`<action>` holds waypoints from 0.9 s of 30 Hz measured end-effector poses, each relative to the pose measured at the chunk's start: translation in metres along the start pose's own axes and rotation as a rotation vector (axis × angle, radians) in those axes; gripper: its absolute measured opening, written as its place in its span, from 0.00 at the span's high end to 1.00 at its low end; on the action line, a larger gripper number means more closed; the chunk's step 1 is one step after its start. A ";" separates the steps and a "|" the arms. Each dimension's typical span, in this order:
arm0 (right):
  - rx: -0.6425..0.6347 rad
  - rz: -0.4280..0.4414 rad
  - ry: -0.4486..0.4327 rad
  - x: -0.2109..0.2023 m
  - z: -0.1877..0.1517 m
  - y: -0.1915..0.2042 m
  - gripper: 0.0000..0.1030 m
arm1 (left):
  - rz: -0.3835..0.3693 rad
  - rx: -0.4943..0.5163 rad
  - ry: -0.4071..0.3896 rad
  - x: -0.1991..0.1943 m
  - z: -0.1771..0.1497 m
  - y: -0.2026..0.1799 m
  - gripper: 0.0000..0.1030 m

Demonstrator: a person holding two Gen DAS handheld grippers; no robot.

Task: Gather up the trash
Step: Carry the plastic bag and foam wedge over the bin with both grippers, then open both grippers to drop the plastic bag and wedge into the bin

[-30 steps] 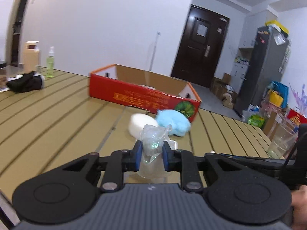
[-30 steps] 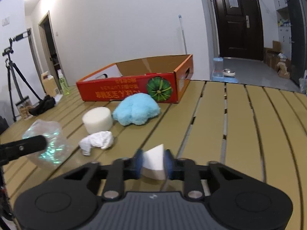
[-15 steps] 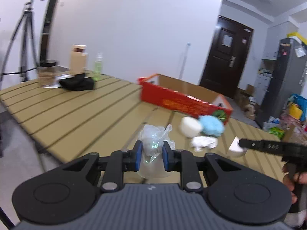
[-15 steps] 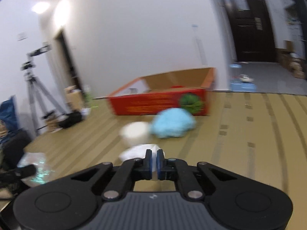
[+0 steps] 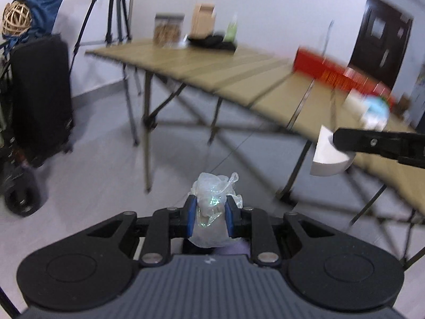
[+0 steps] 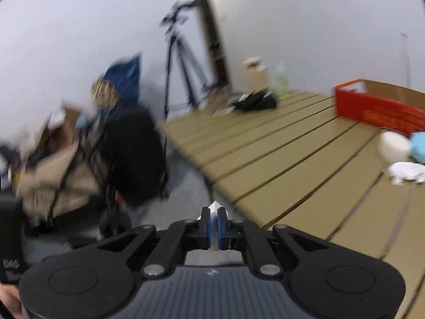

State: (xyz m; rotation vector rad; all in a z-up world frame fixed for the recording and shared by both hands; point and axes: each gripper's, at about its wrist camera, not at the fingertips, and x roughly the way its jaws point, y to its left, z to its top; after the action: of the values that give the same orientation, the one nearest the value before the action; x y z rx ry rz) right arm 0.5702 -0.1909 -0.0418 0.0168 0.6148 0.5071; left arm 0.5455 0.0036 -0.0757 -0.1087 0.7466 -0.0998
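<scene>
A: Starting at the left, what is the left claw (image 5: 209,219) carrying?

B: It is pinching a crumpled clear plastic bag (image 5: 212,199) between its blue pads, out over the grey floor (image 5: 106,159) and off the surface (image 5: 239,74). I judge it is heading for a bin, though none is showing.

A: And the right claw (image 6: 214,222)?

B: It is clamping nearly shut on a thin white wedge (image 5: 328,156), squeezing only its edge. In the left view the wedge is hanging beside the surface's near edge.

A: What is lying further right?

B: A white foam puck (image 6: 393,147), a blue fluffy lump (image 6: 419,143) and a crumpled tissue (image 6: 406,172) are waiting near the red box (image 6: 377,111), likely the next pickups.
</scene>
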 end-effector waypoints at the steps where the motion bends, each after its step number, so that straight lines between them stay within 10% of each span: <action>1: -0.031 -0.008 0.043 0.008 -0.007 0.007 0.96 | 0.006 0.002 0.046 0.008 -0.007 0.002 0.78; 15: -0.110 -0.108 0.415 0.085 -0.079 0.012 0.91 | 0.024 0.034 0.375 0.085 -0.052 0.004 0.72; 27: -0.067 -0.146 0.447 0.102 -0.084 -0.006 0.72 | 0.019 0.042 0.383 0.097 -0.049 0.001 0.39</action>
State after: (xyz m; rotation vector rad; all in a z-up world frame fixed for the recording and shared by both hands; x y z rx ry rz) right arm 0.5979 -0.1604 -0.1679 -0.2082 1.0273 0.3901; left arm 0.5830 -0.0112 -0.1763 -0.0419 1.1269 -0.1195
